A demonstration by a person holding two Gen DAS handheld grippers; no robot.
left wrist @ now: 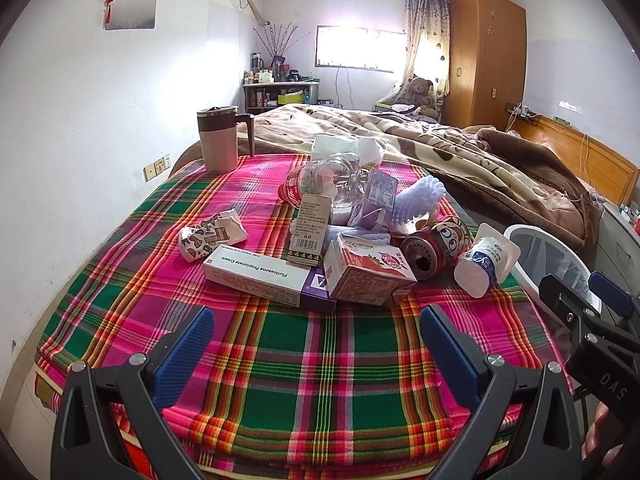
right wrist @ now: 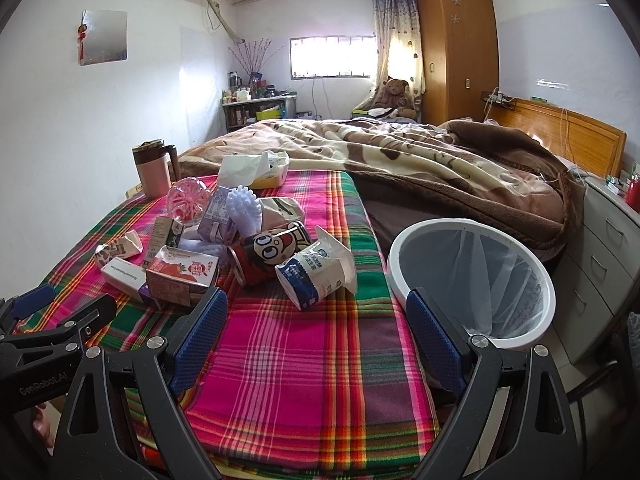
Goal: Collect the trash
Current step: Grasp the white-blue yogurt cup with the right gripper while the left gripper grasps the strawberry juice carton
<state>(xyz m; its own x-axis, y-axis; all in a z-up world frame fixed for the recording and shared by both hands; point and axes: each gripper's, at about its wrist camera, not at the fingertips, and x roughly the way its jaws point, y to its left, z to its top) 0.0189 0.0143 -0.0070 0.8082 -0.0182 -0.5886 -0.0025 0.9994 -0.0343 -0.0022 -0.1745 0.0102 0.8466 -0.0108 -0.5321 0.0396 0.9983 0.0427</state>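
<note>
A pile of trash lies on the plaid cloth (left wrist: 280, 360) on the bed: a white cream box (left wrist: 256, 276), a strawberry carton (left wrist: 366, 274), a crushed red can (left wrist: 434, 246), a yogurt cup (left wrist: 482, 266), a plastic bottle (left wrist: 328, 180) and a crumpled paper cup (left wrist: 212, 236). My left gripper (left wrist: 316, 340) is open and empty, short of the pile. My right gripper (right wrist: 316, 332) is open and empty, just short of the yogurt cup (right wrist: 316, 272) and can (right wrist: 268, 256). A white bin (right wrist: 472, 272) with a clear liner stands to the right of the bed.
A brown lidded mug (left wrist: 220, 140) stands at the cloth's far left. A tissue box (right wrist: 256, 170) lies behind the pile. A brown blanket (right wrist: 420, 168) covers the rest of the bed. Drawers (right wrist: 604, 252) stand at the right, a wardrobe (right wrist: 456, 48) beyond.
</note>
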